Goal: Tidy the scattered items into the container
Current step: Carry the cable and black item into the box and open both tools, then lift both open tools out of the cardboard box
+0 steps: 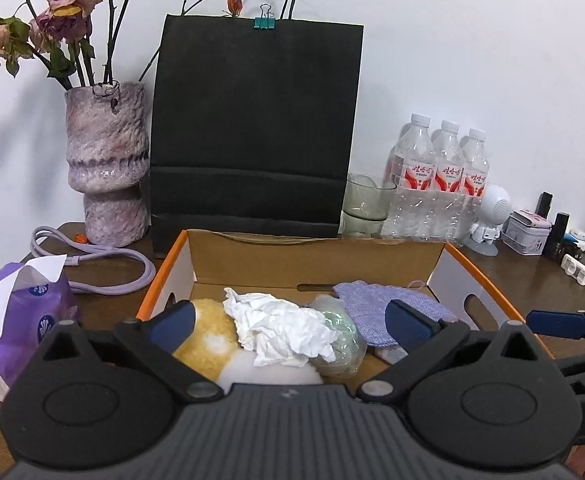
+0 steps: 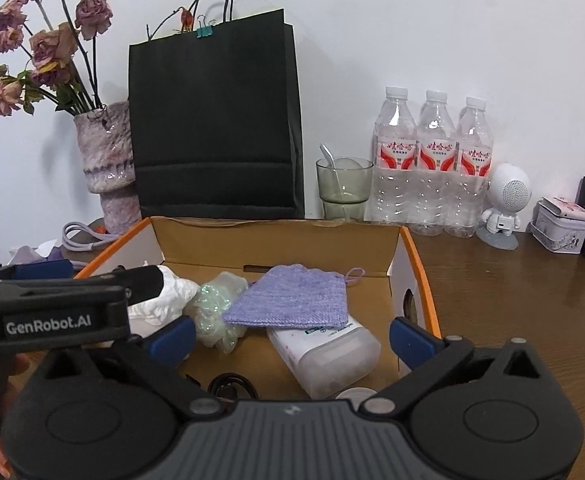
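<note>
We note a plain matt cardboard box (image 2: 276, 248), a knitted lilac cloth (image 2: 292, 300), crumpled white tissue paper (image 1: 284, 324), a glossy wood worktop (image 2: 512, 288), a glazed ceramic vase (image 1: 106, 160) and clear plastic bottles (image 2: 432, 160).

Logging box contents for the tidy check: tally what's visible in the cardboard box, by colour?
White: 3 - crumpled tissue, plastic container, fluffy item
Yellow: 1 - plush
Purple: 1 - knitted pouch
Iridescent: 1 - wrapped bundle
Black: 1 - coiled item
Total: 7
</note>
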Available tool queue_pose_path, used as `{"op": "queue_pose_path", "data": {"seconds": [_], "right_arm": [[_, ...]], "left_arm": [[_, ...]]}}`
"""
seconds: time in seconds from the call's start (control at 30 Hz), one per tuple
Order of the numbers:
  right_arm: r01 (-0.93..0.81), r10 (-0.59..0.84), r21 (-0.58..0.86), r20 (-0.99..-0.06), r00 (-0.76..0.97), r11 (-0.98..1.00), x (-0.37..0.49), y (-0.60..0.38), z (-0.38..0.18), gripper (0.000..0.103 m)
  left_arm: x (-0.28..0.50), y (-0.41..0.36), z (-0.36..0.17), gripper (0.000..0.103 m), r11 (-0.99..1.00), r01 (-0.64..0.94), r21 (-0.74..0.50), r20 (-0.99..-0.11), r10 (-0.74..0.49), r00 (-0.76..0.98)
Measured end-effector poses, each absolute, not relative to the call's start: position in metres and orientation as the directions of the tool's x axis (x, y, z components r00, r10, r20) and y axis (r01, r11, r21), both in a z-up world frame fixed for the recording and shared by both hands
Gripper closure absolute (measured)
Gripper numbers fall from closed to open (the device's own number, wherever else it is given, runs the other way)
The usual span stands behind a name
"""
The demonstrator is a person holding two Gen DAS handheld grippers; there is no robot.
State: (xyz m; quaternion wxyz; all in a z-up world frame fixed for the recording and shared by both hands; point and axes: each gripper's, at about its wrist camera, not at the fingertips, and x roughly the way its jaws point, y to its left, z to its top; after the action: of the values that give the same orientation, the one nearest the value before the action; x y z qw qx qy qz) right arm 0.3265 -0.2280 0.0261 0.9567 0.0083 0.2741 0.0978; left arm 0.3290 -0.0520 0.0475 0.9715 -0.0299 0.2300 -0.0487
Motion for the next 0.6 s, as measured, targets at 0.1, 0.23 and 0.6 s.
{"op": "queue_pose_path", "data": {"seconds": [0.1, 0.23, 0.6], "right_arm": [[-0.177, 0.187, 0.069, -0.526, 0.83, 0.982, 0.3265, -0.2286, 0.0261, 0.0], [-0.177, 0.186, 0.069, -0.526, 0.83, 0.982, 0.3266, -0.2286, 0.0264, 0.0], [-0.181, 0.188, 0.065, -0.526, 0.829, 0.981, 0.3262, -0.2279, 0.027, 0.0]], "left_arm": [[0.3278, -0.0526, 0.0482, 0.0, 0.993, 0.081, -0.083, -0.439, -0.11, 0.892], [0.3269, -0.0532, 0.0482, 0.0, 0.993, 0.086, -0.082, -0.438, -0.114, 0.892], [0.3259, -0.0541, 0.049, 0.0, 0.992, 0.09, -0.083, -0.436, -0.117, 0.892]]}}
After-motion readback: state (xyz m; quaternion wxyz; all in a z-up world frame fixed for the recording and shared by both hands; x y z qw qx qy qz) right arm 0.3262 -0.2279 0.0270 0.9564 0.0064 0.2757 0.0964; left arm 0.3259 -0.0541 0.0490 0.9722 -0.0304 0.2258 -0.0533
